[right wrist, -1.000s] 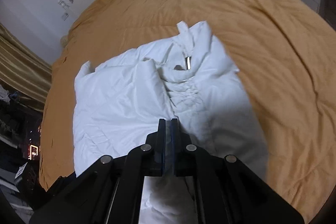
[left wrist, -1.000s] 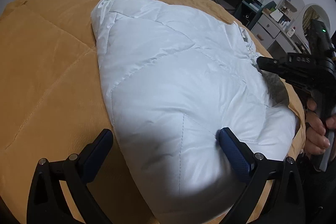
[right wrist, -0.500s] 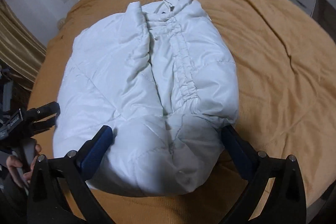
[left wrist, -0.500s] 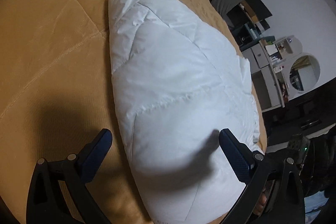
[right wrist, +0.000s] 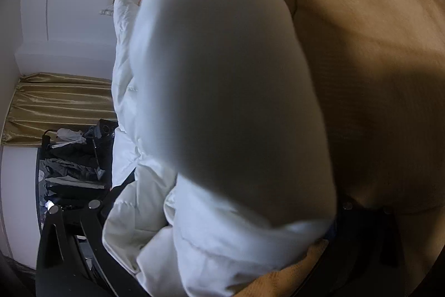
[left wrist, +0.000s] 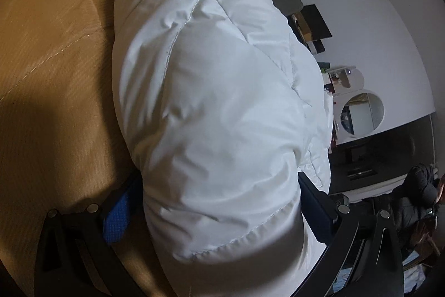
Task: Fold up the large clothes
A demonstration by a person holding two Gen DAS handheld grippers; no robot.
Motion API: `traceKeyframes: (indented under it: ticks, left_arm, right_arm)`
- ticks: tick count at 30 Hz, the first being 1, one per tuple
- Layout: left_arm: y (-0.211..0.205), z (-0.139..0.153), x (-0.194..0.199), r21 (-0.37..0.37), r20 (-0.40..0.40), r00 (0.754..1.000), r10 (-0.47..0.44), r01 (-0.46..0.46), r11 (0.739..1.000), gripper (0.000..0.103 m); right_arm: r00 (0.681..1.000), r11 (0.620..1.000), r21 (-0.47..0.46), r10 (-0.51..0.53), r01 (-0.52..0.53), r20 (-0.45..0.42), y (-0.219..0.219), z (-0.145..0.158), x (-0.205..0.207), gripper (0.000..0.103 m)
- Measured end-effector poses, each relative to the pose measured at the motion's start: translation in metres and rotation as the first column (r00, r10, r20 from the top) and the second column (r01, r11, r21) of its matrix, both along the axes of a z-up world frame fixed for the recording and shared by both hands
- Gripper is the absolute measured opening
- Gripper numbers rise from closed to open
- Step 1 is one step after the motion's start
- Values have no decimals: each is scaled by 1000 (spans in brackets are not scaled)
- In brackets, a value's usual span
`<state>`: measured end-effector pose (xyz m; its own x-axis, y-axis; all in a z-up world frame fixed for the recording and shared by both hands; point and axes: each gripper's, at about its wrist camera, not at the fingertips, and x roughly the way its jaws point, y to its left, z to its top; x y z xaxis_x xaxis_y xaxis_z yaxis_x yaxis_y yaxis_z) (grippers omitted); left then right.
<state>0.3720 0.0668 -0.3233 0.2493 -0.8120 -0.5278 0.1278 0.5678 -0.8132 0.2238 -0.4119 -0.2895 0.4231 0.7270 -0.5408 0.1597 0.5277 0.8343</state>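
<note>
A white puffy jacket lies bundled on the tan bedspread. My left gripper stands open and straddles one end of it. The padded bulk fills the gap between the blue pad and the dark right finger. In the right wrist view the jacket looms close and blurred. My right gripper is spread wide around its other end. Only the left finger shows clearly; the right one is mostly hidden behind fabric, low against the bedspread.
Beyond the bed in the left wrist view are a desk with a chair, a round mirror, a dark cabinet and a seated person. The right wrist view shows a gold curtain and a rack of dark clothes.
The right gripper went from shut to wide open. Both grippers sank and tilted down onto the jacket's ends, so the jacket now fills the space between each pair of fingers.
</note>
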Motion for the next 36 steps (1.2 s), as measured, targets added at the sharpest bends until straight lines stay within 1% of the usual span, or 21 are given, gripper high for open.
traceKeyframes:
  ticks: [1, 3, 4, 5, 6, 7, 11, 14, 16, 17, 18, 20, 21, 23, 27, 30, 31, 32, 34, 35, 36]
  left_arm:
    - [-4, 4, -1, 26, 2, 1000, 9, -9, 1000, 103]
    - [-13, 20, -4, 80, 8, 1000, 11, -11, 997, 93]
    - [-13, 31, -4, 108, 17, 1000, 8, -10, 994, 82]
    - [-11, 41, -4, 126, 29, 1000, 7, -10, 992, 75]
    - [-6, 52, -5, 144, 43, 999, 3, -10, 990, 73]
    - [0, 62, -8, 155, 57, 998, 4, -13, 988, 71]
    - [42, 107, -30, 254, 111, 994, 17, -45, 966, 71]
    - [86, 117, -53, 321, 99, 994, 54, -83, 944, 75]
    - [114, 101, -68, 370, 79, 993, 84, -108, 923, 76]
    - [125, 91, -72, 376, 56, 993, 100, -113, 920, 78]
    - [136, 73, -76, 355, 19, 992, 123, -121, 927, 78]
    - [154, 52, -85, 282, 7, 986, 169, -165, 945, 82]
    - [155, 51, -86, 263, 20, 984, 174, -174, 949, 82]
    - [149, 56, -84, 296, 54, 984, 168, -176, 939, 83]
    - [149, 68, -82, 337, 37, 988, 149, -153, 929, 83]
    - [166, 94, -87, 366, 39, 989, 142, -146, 919, 82]
    - [175, 109, -96, 384, 61, 985, 159, -170, 908, 82]
    - [187, 125, -108, 413, 90, 976, 198, -218, 884, 82]
    - [196, 159, -137, 452, 146, 955, 258, -297, 841, 82]
    - [210, 166, -155, 454, 180, 949, 257, -312, 835, 82]
    - [203, 175, -162, 449, 207, 949, 238, -308, 839, 82]
  right_arm:
    - [1000, 1000, -12, -5, 5, 13, 3, 3, 1, 97]
    - [999, 997, -71, -8, 11, 40, 11, 19, -1, 82]
    - [998, 995, -97, -9, 14, 55, 13, 29, -4, 72]
    - [997, 994, -109, -9, 17, 70, 16, 38, -5, 67]
    - [996, 994, -107, -10, 19, 85, 19, 48, -6, 61]
    - [995, 994, -111, -8, 19, 101, 24, 59, -6, 59]
    - [984, 993, -116, 48, -29, 170, 66, 94, -8, 58]
    - [974, 988, -101, 130, -113, 185, 105, 99, -11, 58]
    - [968, 980, -80, 193, -182, 163, 131, 85, -9, 58]
    - [966, 973, -68, 226, -219, 129, 142, 71, -6, 58]
    - [963, 966, -55, 256, -252, 79, 151, 52, -3, 60]
    - [963, 962, -46, 268, -268, -9, 160, 16, 4, 71]
    - [964, 964, -13, 265, -266, -20, 163, 5, 10, 76]
    - [966, 967, 1, 256, -256, -24, 156, 1, -8, 76]
    - [967, 967, -10, 253, -253, -24, 155, 0, -2, 77]
    - [968, 968, 2, 251, -251, -20, 150, -2, -5, 79]
    - [968, 968, 4, 250, -250, -21, 148, -3, -4, 80]
    - [968, 968, 6, 252, -252, -21, 133, -13, -17, 81]
    - [968, 968, 11, 252, -251, -24, 129, -17, -21, 83]
    - [968, 968, 14, 251, -251, -26, 136, -17, -26, 83]
    - [967, 968, 14, 252, -252, -27, 136, -20, -32, 84]
